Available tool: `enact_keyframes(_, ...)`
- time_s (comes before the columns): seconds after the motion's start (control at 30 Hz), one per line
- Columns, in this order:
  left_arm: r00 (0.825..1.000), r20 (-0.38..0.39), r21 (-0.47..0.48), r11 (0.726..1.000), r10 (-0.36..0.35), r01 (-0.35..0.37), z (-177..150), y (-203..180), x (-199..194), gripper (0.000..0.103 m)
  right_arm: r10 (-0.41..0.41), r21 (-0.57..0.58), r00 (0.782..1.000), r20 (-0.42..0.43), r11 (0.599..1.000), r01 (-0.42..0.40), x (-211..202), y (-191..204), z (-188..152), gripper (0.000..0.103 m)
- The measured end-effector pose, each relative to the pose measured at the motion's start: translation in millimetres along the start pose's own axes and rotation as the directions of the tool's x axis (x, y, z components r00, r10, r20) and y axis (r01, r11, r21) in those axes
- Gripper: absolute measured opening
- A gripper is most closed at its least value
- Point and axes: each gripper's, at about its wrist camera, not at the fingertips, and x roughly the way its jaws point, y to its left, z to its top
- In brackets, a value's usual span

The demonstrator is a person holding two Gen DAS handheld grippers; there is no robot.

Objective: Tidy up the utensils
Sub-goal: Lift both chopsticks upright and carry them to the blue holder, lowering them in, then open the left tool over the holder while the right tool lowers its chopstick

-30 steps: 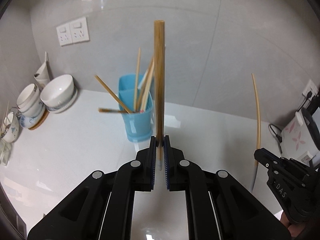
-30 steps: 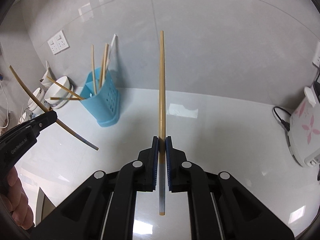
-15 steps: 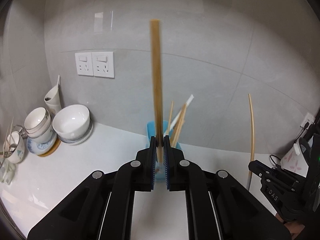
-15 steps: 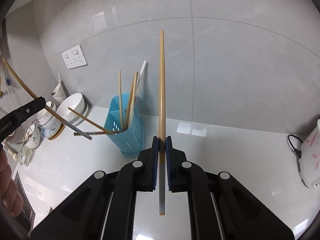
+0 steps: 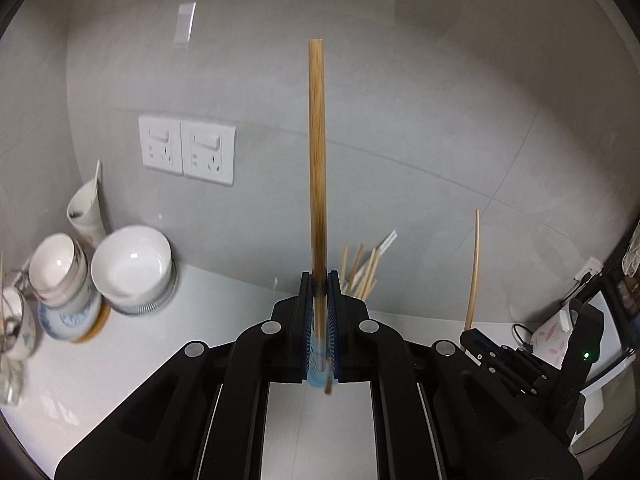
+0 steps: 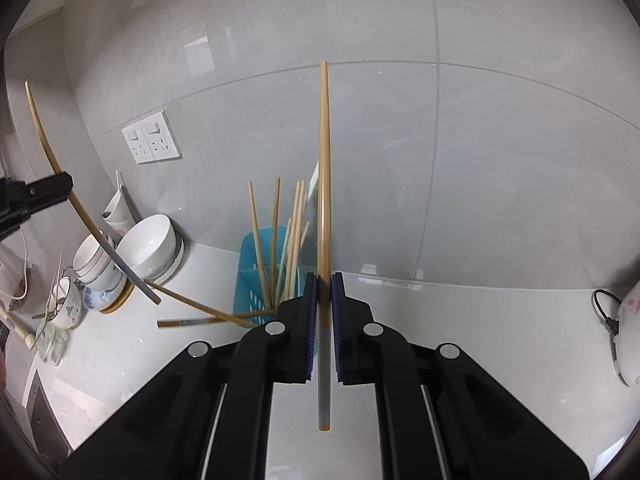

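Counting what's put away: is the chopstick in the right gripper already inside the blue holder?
Out. The bamboo chopstick is clamped in the right gripper, held above the counter, short of the blue plastic holder.

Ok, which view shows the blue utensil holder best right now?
The right wrist view: the blue utensil holder shows its perforated side and the chopsticks in it. In the left wrist view the left gripper hides nearly all of it.
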Motion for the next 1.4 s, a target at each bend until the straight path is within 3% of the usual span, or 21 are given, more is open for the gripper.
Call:
enact_keyframes(0.3, 0.995, -0.03, 0.052, 0.994, -0.094, 0.096, 35, 4, 52, 0.006, -0.012, 0.009, 1.0, 0.019, 1.0, 0.012, 22, 13, 15, 0.007)
enact_keyframes(0.5, 0.978, -0.142, 0.085, 0.983, -0.151, 0.164, 23, -4, 121, 0.006, -0.005, 0.01, 1.0, 0.021, 1.0, 0.005, 37, 11, 17, 0.007)
enact_keyframes(0.67, 0.962, -0.226, 0.101, 0.979, -0.153, 0.18, 8, 3, 173, 0.006, 0.013, 0.014, 1.0, 0.005, 1.0, -0.013, 56, 12, 15, 0.007)
enact_keyframes(0.77, 0.962, -0.237, 0.132, 0.976, -0.139, 0.173, -1, 5, 186, 0.007, 0.028, 0.019, 1.0, 0.003, 0.999, -0.028, 63, 9, 12, 0.007)
enact_keyframes(1.03, 0.981, -0.194, 0.168, 0.984, -0.027, 0.06, -10, 24, 176, 0.066, 0.123, -0.019, 0.989, 0.076, 0.992, -0.122, 76, 20, 7, 0.007)
enact_keyframes(1.13, 0.983, -0.182, 0.165, 0.986, 0.015, 0.016, -14, 33, 168, 0.081, 0.167, -0.04, 0.979, 0.118, 0.986, -0.163, 79, 27, 7, 0.007)
enact_keyframes(1.23, 0.984, -0.173, 0.158, 0.987, 0.044, -0.016, -19, 45, 161, 0.094, 0.2, -0.054, 0.969, 0.147, 0.979, -0.194, 90, 34, 7, 0.007)
enact_keyframes(1.4, 0.981, -0.18, 0.148, 0.988, 0.07, -0.043, -30, 58, 157, 0.097, 0.222, -0.069, 0.963, 0.154, 0.975, -0.213, 113, 40, 7, 0.007)
